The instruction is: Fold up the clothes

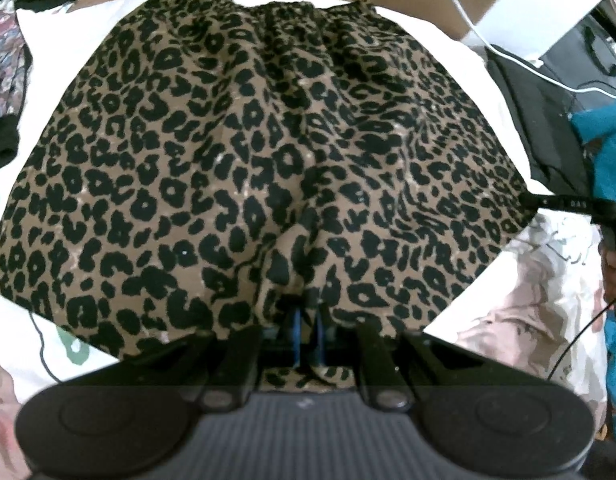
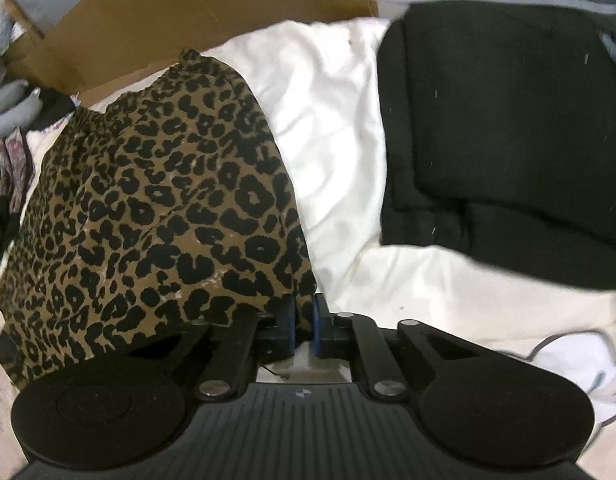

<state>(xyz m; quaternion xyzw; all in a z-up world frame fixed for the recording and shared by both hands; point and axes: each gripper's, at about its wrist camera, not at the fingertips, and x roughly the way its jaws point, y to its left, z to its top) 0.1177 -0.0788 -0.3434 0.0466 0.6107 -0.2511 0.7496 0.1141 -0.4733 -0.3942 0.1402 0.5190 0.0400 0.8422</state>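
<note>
Leopard-print garment [image 1: 267, 152] lies spread flat on a white bed sheet [image 2: 332, 152], gathered waistband at the far edge, wide hem toward the cameras. Left gripper [image 1: 308, 320] has its jaws clamped together on the near hem, around the middle; cloth bunches between the blue pads and a bit of fabric shows behind them. Right gripper [image 2: 303, 320] sits at the garment's right near corner, jaws drawn in on the corner edge; the pads look pinched on the cloth, though a thin gap shows lower down, so the hold is probably only at the tips. In the left wrist view the right gripper's tip meets the garment's right edge.

Open sheet to the right of the garment, between it and a folded black garment [image 2: 508, 132], which lies apart from the leopard print. Cardboard box [image 2: 187, 12] runs along the far edge behind the waistband. Patterned clothes pile [image 1: 7, 48] sits past the left edge. White cable [image 1: 460, 8] crosses the far right corner.
</note>
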